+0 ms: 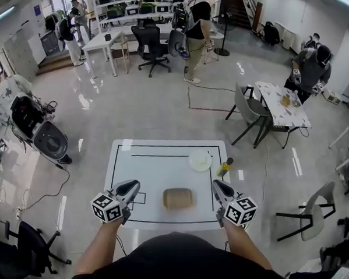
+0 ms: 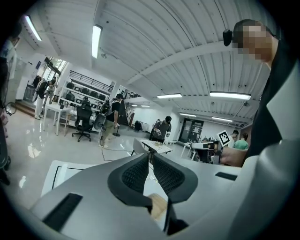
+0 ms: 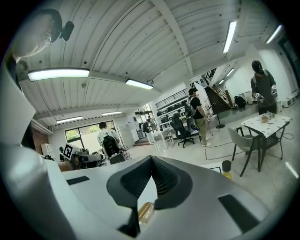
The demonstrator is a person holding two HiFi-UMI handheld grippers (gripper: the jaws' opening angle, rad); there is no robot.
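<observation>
Head view: white table (image 1: 158, 166) with black line markings. A tan rounded-rectangular block (image 1: 177, 198), material unclear, lies flat near the front middle of the table.

Left gripper (image 1: 136, 184): just left of the block, not touching, tips aimed toward it. In its own view the 2 jaws meet at the tips, nothing between them (image 2: 149, 158). A sliver of the block (image 2: 158, 206) shows below the jaws.

Right gripper (image 1: 216, 185): just right of the block, also apart from it. The jaws are pressed together and empty (image 3: 151, 160).

So the block sits between the 2 grippers, untouched and unheld.

Further back on the table are 1 white round dish (image 1: 200, 161) and, beside it at the right edge, 1 yellow bottle with a dark cap (image 1: 225, 167). Both are well clear of the grippers.

Judgement on handling: neither gripper can take the block with its jaws together, so they need to part first. The block looks broad, so the narrower side suits the jaws better. Come in low and level with the tabletop, 1 jaw on each side, and close only once the block is centred. Keep the right gripper short of the bottle, which looks easy to tip.
</observation>
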